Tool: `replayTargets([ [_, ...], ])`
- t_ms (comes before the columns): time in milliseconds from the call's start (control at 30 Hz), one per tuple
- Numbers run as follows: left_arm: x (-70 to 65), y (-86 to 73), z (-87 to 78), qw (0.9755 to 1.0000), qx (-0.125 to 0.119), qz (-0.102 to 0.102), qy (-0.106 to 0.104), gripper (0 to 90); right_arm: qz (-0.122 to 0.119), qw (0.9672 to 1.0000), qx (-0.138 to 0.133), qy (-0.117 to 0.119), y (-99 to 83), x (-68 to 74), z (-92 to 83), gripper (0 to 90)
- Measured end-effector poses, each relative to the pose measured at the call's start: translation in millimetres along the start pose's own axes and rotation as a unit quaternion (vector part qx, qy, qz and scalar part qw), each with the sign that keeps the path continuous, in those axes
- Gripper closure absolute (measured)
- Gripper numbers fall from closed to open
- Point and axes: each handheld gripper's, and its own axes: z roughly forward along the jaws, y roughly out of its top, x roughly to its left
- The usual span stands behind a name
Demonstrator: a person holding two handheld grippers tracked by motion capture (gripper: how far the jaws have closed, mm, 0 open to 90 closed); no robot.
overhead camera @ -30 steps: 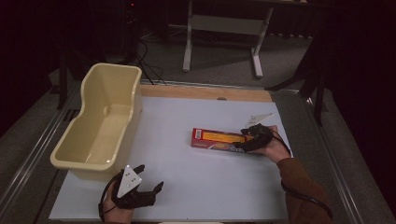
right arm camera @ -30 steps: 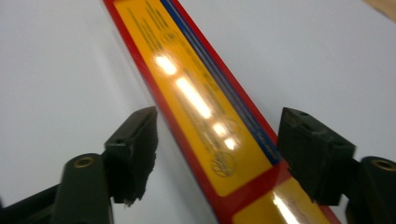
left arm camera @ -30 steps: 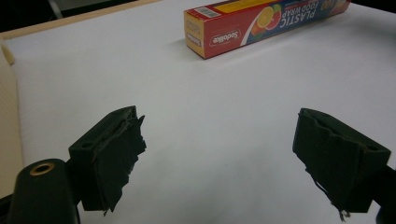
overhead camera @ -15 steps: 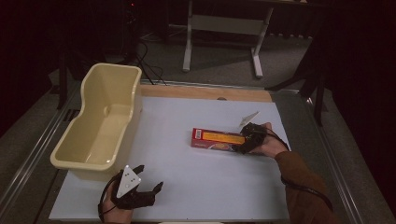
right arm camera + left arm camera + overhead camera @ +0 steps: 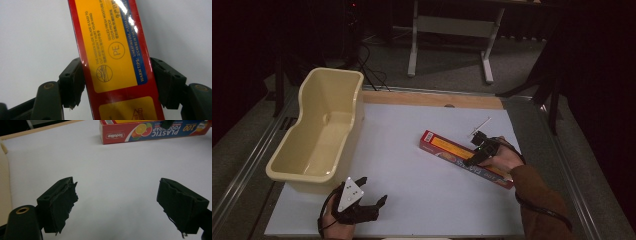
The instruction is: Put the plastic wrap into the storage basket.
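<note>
While the right gripper (image 5: 478,150) straddles the red plastic-wrap box (image 5: 464,158), its 2 jaws press against the box's long sides, closed on it, as the right gripper view shows. That box (image 5: 113,55) lies flat on the white table (image 5: 412,165). Well to the left and nearer the person, the left gripper (image 5: 364,200) rests low with its jaws spread wide, nothing between them. Beyond it and just to its left stands a cream tub (image 5: 319,135).

Bare white table (image 5: 412,185) lies open between the cream tub (image 5: 319,132) and the red box (image 5: 452,152).
</note>
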Motion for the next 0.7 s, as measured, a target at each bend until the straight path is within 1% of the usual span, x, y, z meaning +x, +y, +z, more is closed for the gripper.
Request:
replayTargets([
  [33, -0.2, 0.1, 0.5, 1.0000, 0.001, 0.000, -0.001, 15.4, -0.032, 0.9994, 0.005, -0.009, 3.2, 2.7, -0.3, 34.3],
  [67, -0.4, 0.2, 0.6, 1.0000, 0.001, 0.001, -0.001, 15.4, -0.032, 0.9994, 0.005, -0.009, 3.2, 2.7, -0.3, 34.3],
  [100, -0.6, 0.3, 0.7, 1.0000, 0.001, 0.001, -0.002, 15.4, -0.045, 0.9989, 0.006, -0.010, 4.3, 2.9, -0.4, 34.7],
  [133, -0.6, 0.3, 0.7, 1.0000, 0.001, 0.001, -0.002, 15.4, -0.045, 0.9989, 0.006, -0.010, 4.3, 2.9, -0.4, 34.7],
  [167, -0.4, 0.2, 0.5, 1.0000, 0.001, 0.001, -0.002, 15.4, -0.093, 0.9954, 0.005, -0.025, 8.5, 5.6, 0.8, 33.6],
  [200, -0.3, 0.1, 0.4, 1.0000, 0.000, 0.000, -0.001, 15.4, -0.107, 0.9939, 0.006, -0.025, 10.4, 6.4, 1.7, 32.1],
  [233, -0.2, 0.1, 0.3, 1.0000, 0.000, 0.000, -0.001, 15.4, -0.114, 0.9931, 0.012, -0.025, 12.4, 7.7, 3.3, 31.9],
  [267, -0.2, 0.2, 0.1, 1.0000, 0.000, 0.000, -0.001, 15.4, -0.130, 0.9909, 0.021, -0.029, 14.6, 8.5, 5.4, 31.8],
  [333, -0.2, 0.3, -0.3, 1.0000, 0.000, 0.001, -0.001, 15.4, -0.145, 0.9879, 0.047, -0.031, 18.9, 9.8, 10.4, 31.4],
  [400, -0.1, 0.2, -0.6, 1.0000, 0.001, 0.001, -0.001, 15.4, -0.163, 0.9828, 0.079, -0.035, 22.6, 10.6, 15.8, 31.0],
  [433, 0.0, 0.1, -0.7, 1.0000, 0.000, 0.001, -0.001, 15.4, -0.172, 0.9801, 0.094, -0.034, 24.0, 10.1, 18.0, 32.3],
  [467, 0.1, 0.1, -0.9, 1.0000, 0.000, 0.001, -0.002, 15.4, -0.173, 0.9785, 0.107, -0.036, 25.5, 9.2, 19.8, 32.8],
  [500, 0.1, 0.1, -0.9, 1.0000, 0.000, 0.001, -0.002, 15.4, -0.173, 0.9785, 0.107, -0.036, 25.5, 9.2, 19.8, 32.8],
  [533, 0.2, -0.1, -1.1, 1.0000, -0.001, 0.000, -0.001, 15.4, -0.174, 0.9770, 0.118, -0.034, 26.6, 8.2, 21.8, 31.4],
  [567, 0.2, -0.1, -1.1, 1.0000, -0.001, 0.000, -0.001, 15.4, -0.172, 0.9770, 0.124, -0.024, 28.7, 6.5, 24.3, 34.0],
  [600, 0.2, -0.2, -1.1, 1.0000, -0.001, -0.001, -0.001, 15.4, -0.173, 0.9766, 0.125, -0.020, 29.5, 6.4, 25.3, 34.3],
  [700, -0.1, -0.2, -1.0, 1.0000, -0.001, -0.001, -0.001, 15.4, -0.167, 0.9767, 0.133, -0.021, 32.4, 7.5, 30.8, 35.6],
])
